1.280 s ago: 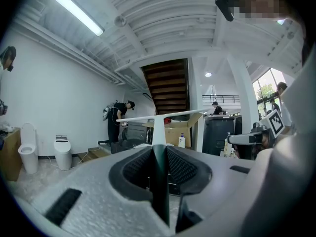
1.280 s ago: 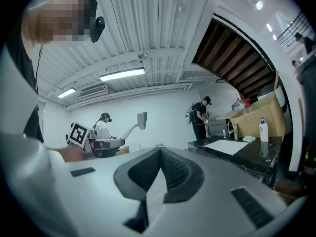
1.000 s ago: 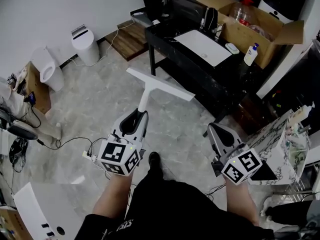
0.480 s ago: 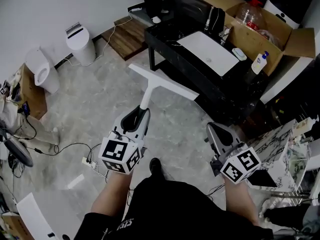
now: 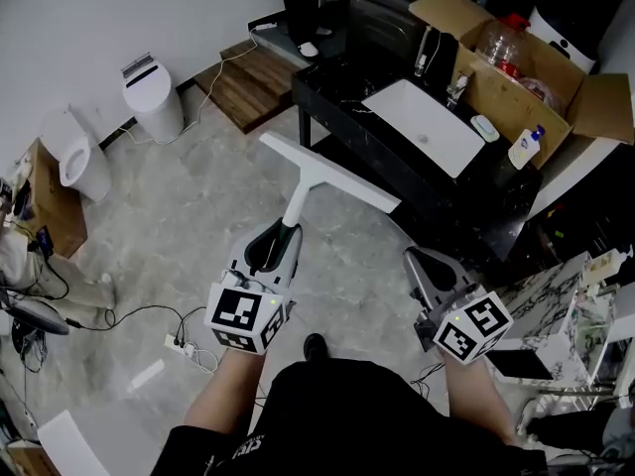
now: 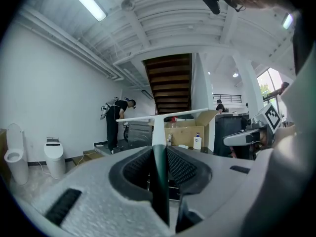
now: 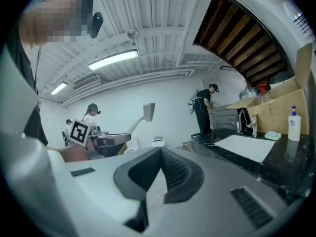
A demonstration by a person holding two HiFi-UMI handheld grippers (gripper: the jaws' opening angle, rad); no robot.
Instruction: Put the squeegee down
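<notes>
Squeegee (image 5: 328, 173) carried nearer black counter (image 5: 342, 97), handle still pinched in left gripper (image 5: 281, 234); right gripper (image 5: 417, 263) pressed together, empty; not yet set down

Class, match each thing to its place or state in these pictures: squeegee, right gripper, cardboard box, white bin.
Things:
1 squeegee
2 right gripper
3 cardboard box
4 white bin

Places or states:
A on the floor by the wall
B brown, flaps open
C clamped in the left gripper
D shut, empty

Pairs: 1-C, 2-D, 3-B, 4-A
</notes>
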